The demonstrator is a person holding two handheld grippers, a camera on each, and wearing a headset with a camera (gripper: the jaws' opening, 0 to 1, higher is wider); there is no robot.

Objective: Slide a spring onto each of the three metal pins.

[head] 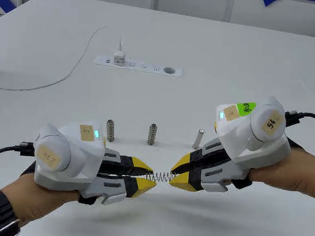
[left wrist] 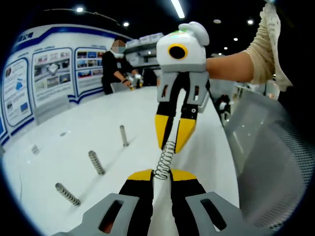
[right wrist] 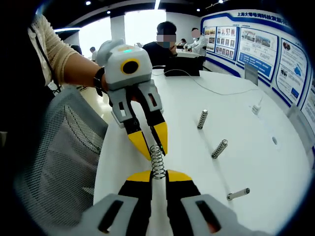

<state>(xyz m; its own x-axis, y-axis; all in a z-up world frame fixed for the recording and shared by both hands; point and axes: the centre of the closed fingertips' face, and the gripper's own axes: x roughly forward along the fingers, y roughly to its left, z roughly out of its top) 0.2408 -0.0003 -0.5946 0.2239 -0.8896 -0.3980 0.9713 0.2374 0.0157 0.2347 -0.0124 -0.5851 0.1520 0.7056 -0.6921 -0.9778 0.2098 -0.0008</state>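
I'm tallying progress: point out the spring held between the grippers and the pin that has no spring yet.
held spring [head: 162, 176], head view, middle of its coils.
bare pin [head: 198, 138], head view, middle of its shaft.

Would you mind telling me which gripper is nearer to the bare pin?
Right: the right gripper sits close beside the bare pin, while the left gripper lies farther to its left.

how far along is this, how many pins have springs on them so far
Two of three look done: the left pin and the middle pin each carry a spring. In hand: the third spring, held between the left hand-held gripper and the right hand-held gripper, each closed on one end. Left to do: the right pin is bare and needs that spring.
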